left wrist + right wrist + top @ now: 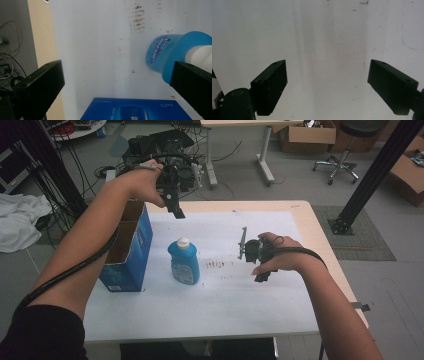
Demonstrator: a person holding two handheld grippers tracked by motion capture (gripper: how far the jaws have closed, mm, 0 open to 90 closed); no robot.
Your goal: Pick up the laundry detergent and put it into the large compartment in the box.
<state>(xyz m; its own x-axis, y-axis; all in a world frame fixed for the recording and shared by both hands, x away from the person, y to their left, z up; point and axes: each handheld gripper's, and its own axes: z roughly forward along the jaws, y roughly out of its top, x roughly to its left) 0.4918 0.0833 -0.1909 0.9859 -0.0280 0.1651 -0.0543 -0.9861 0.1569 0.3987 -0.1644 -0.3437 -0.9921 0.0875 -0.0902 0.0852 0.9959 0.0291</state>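
Observation:
A blue bottle [183, 262] with a white cap stands upright on the white table sheet [225, 305], left of centre. To its left is a blue cardboard box [127, 250], open at the top. My left gripper [175, 210] is held high above the table's far left, beyond the bottle, jaws pointing down and open. In the left gripper view the bottle [172, 53] lies at the right beside the right jaw, and the box [135, 110] shows at the bottom. My right gripper [262, 270] hovers right of centre, open over bare sheet [324, 37].
Dark smudges [217, 265] mark the sheet between the bottle and my right hand. Beyond the table stand a black equipment cart [165, 150] with cables, a desk leg [265, 165], an office chair [345, 155] and cardboard boxes [307, 135]. A black post [370, 180] rises at the right.

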